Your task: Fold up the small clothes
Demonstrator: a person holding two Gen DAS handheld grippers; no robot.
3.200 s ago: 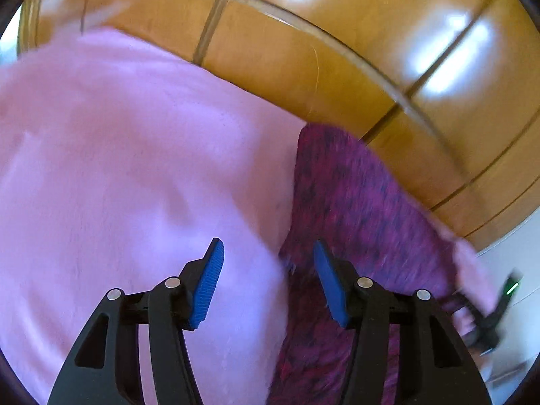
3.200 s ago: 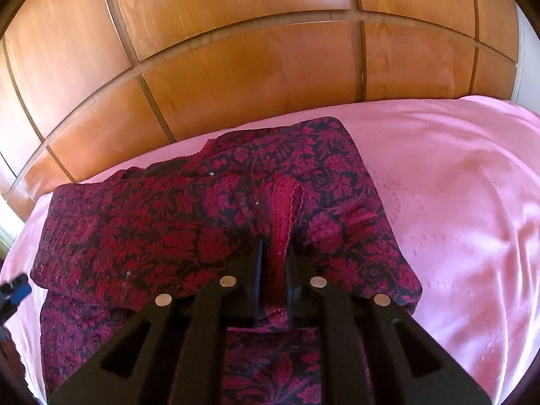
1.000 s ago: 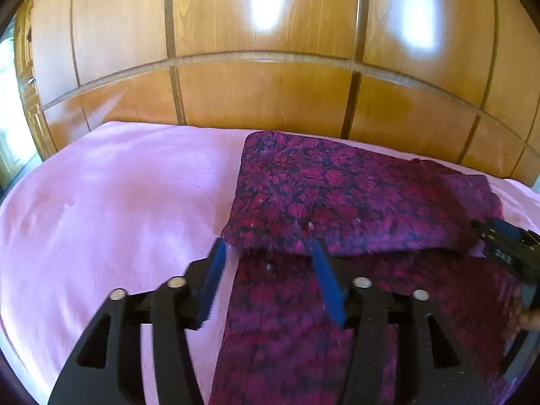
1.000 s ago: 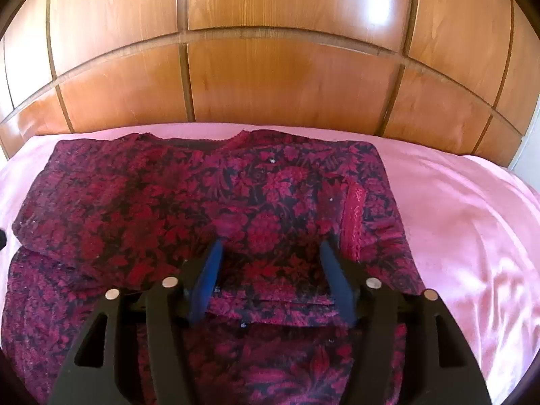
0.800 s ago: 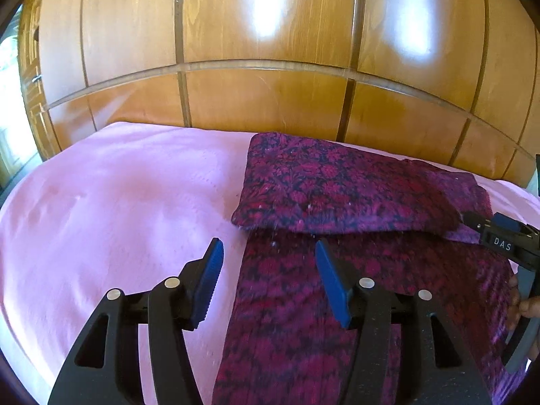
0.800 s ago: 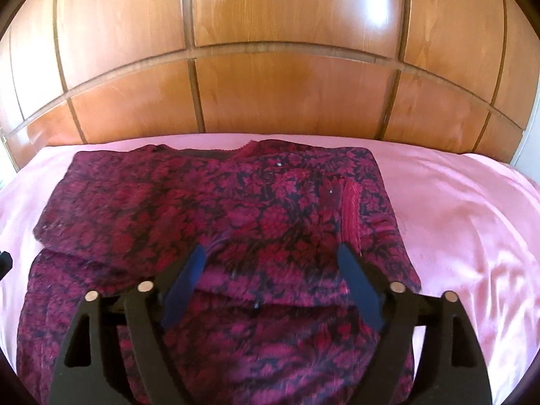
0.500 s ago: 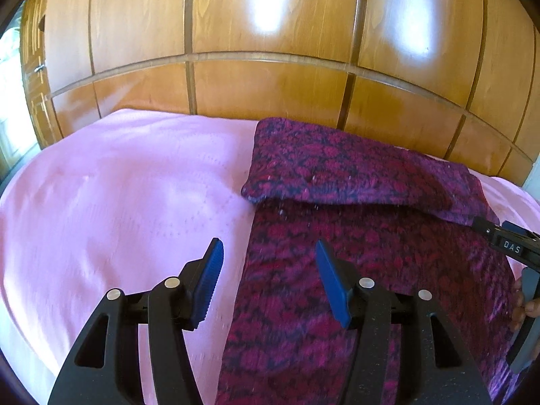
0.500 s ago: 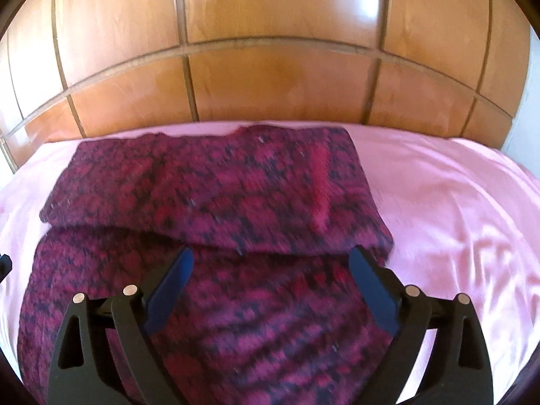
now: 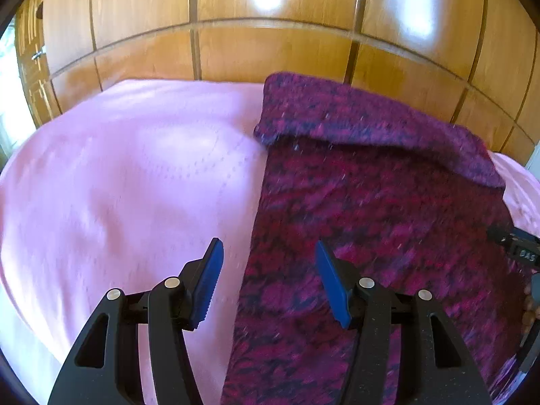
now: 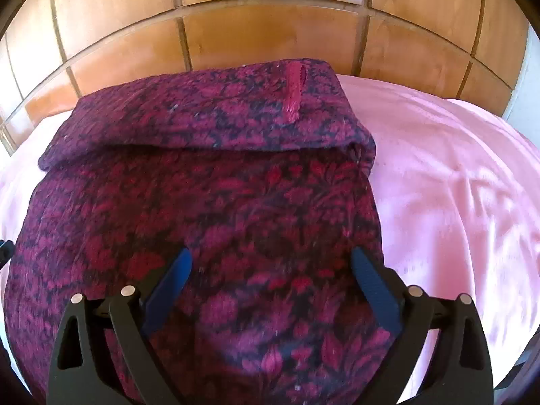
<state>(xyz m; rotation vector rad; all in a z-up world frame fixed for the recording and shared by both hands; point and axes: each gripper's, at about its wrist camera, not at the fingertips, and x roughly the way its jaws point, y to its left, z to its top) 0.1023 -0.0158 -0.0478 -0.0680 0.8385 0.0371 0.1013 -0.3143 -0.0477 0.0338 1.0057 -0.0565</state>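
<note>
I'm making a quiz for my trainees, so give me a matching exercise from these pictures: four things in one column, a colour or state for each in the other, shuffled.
Things:
1. garment
2. bed cover
3. wall panels
4. right gripper

Colours or states:
A. glossy brown wood
B. plain pink
C. jaws wide apart, holding nothing
D. dark red floral, far end folded over

Pairs: 1-D, 2-B, 3-A, 4-C

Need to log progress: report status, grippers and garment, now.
Left gripper open, empty. Right gripper just opened wide, empty. Garment flat on pink sheet, top edge folded down. Nothing obstructing.

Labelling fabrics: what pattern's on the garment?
Dark red floral on black garment; clearest in the right wrist view.
</note>
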